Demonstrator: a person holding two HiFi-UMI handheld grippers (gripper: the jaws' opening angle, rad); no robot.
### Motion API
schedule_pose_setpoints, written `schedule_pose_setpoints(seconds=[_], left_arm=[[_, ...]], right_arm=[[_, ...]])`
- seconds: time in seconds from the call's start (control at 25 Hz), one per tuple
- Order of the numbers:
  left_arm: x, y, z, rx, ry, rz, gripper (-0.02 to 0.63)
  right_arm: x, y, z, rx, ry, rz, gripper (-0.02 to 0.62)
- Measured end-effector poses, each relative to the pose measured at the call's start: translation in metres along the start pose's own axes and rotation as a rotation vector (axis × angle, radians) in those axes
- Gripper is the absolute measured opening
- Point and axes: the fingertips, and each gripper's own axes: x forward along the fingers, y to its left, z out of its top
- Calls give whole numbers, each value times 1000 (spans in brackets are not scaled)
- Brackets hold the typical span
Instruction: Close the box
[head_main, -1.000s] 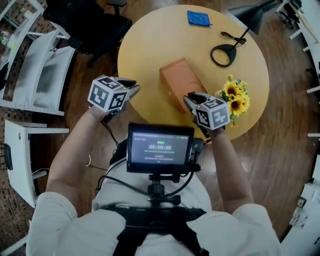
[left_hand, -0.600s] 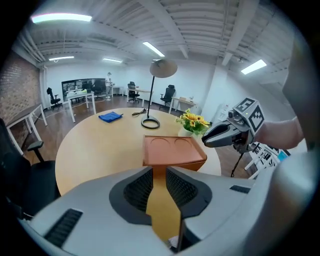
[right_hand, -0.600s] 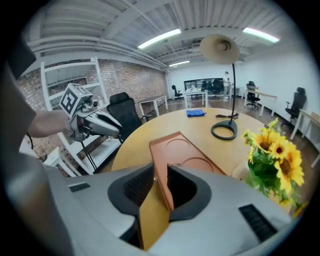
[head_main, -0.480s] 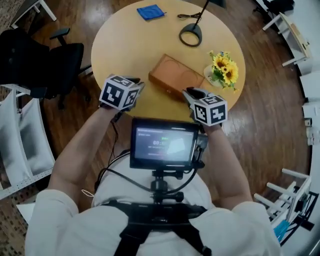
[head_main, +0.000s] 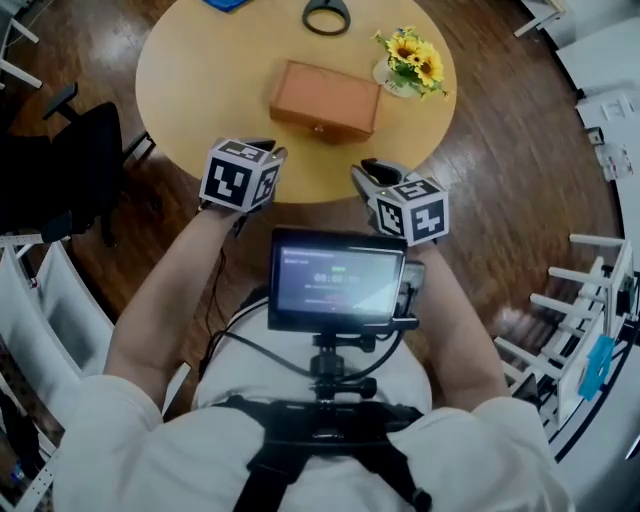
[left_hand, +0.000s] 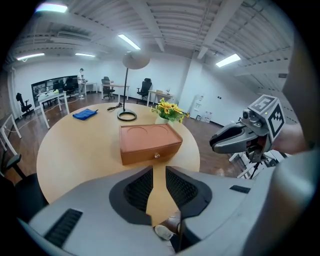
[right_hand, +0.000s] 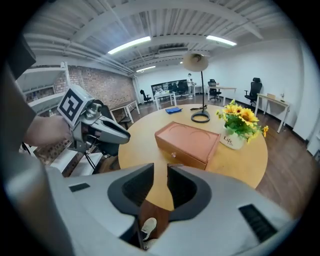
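Brown box is sitting closed on the round surface beside sunflowers. Left tool and right tool are hovering short of it, jaws spread, gripping nothing.

1. A round wooden worktop stands on a dark plank floor.
2. A black office chair is beside it.
3. White shelving lines a brick wall; the other walls are white.
4. Strip lights hang on a ribbed white ceiling.
5. Desks and chairs stand far behind.
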Motion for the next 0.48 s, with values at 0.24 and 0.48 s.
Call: schedule_pose_setpoints(seconds=[0.24,0.48], left_arm=[[-25,-25,-26,3,5,13,86],[-69,-62,-61,26,15,57,86]], right_arm=[[-35,27,-27,22,-46,-20,89],[-68,66,-71,45,-80,7,89]])
